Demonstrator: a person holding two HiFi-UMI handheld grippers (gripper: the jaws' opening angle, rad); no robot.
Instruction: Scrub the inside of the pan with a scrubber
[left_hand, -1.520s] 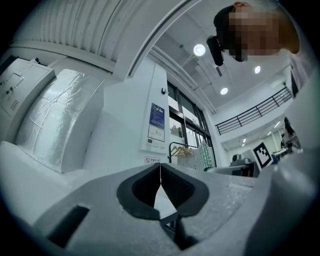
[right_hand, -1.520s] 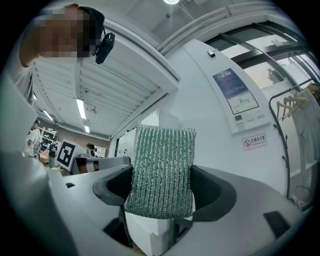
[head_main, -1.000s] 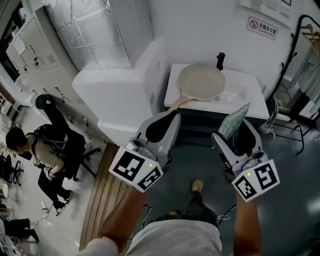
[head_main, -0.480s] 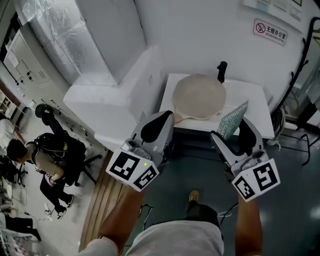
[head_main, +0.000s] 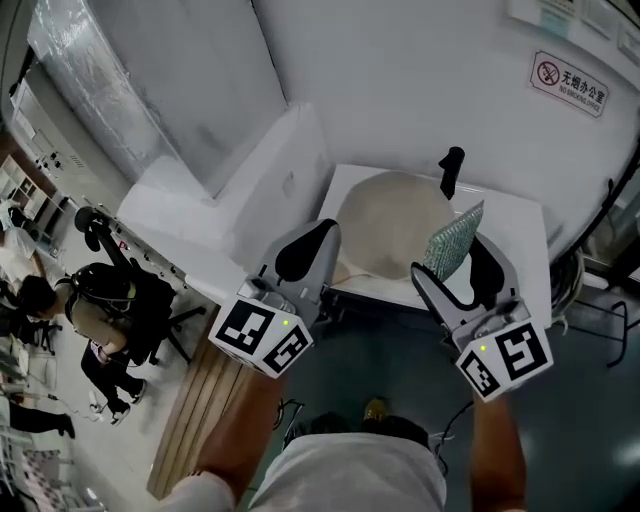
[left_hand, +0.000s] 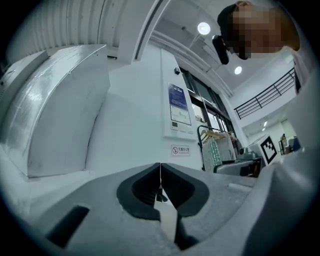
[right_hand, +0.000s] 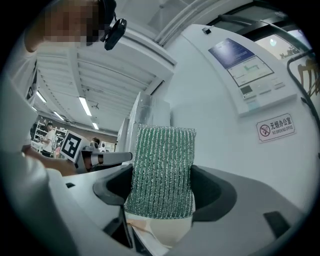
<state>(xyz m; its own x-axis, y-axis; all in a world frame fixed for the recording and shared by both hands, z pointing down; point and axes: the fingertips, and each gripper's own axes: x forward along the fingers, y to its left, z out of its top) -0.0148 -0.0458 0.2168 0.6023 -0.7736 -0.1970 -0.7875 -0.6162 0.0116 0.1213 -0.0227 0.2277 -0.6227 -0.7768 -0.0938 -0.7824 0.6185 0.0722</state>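
A round pan (head_main: 385, 228) with a pale beige inside lies on the white sink counter (head_main: 520, 225), its wooden handle (head_main: 346, 276) pointing toward me. My right gripper (head_main: 455, 258) is shut on a green mesh scrubber (head_main: 453, 238) that stands upright over the pan's right rim. In the right gripper view the scrubber (right_hand: 162, 170) fills the gap between the jaws. My left gripper (head_main: 308, 252) hovers at the pan's near left side, by the handle. Its jaws are shut with nothing between them, meeting in a thin line in the left gripper view (left_hand: 160, 172).
A black faucet (head_main: 450, 172) stands behind the pan. A large white box (head_main: 235, 195) adjoins the counter's left side. A person (head_main: 105, 305) sits on a chair at the far left, beside a wooden floor strip (head_main: 200, 400). Cables (head_main: 590, 265) hang at the right.
Both grippers have come forward and closer to the sink. The scrubber, earlier short of the counter, now stands over the pan's right rim. The left gripper has reached the handle's side.
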